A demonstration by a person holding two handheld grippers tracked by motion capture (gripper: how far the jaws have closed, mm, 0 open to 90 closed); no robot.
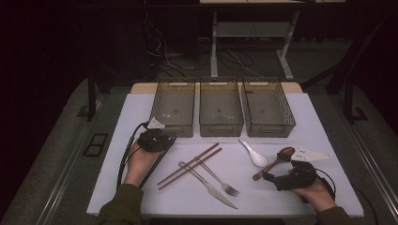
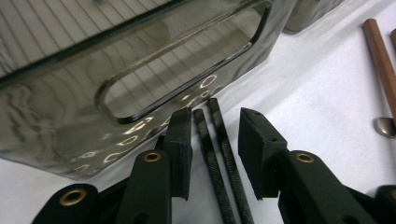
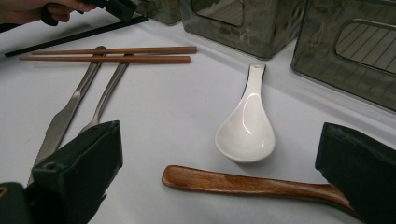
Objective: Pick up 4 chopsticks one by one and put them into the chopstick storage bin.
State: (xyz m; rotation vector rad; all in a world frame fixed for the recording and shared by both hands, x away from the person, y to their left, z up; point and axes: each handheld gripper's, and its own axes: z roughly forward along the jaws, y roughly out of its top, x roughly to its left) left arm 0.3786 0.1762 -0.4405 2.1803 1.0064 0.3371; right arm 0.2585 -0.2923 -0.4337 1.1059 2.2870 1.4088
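Note:
My left gripper (image 1: 162, 139) (image 2: 215, 133) sits low on the white mat just in front of the left bin (image 1: 172, 110) (image 2: 93, 56). A pair of black chopsticks (image 1: 155, 164) (image 2: 219, 154) lies between its jaws; the pads stand apart from them on both sides. My right gripper (image 1: 271, 178) (image 3: 222, 140) rests at the front right, open wide. The handle of a wooden spoon (image 1: 277, 159) (image 3: 243, 184) lies on the mat across the gap between its jaws, untouched. A white ceramic spoon (image 1: 253, 153) (image 3: 247, 130) lies just beyond.
Three smoky see-through bins stand in a row at the back: the left one, the middle bin (image 1: 220, 110) and the right bin (image 1: 268, 110). Brown chopsticks (image 1: 190, 165) (image 3: 112, 55), a knife (image 1: 209, 186) (image 3: 65, 116) and a fork (image 1: 218, 178) (image 3: 105, 100) lie crossed mid-mat.

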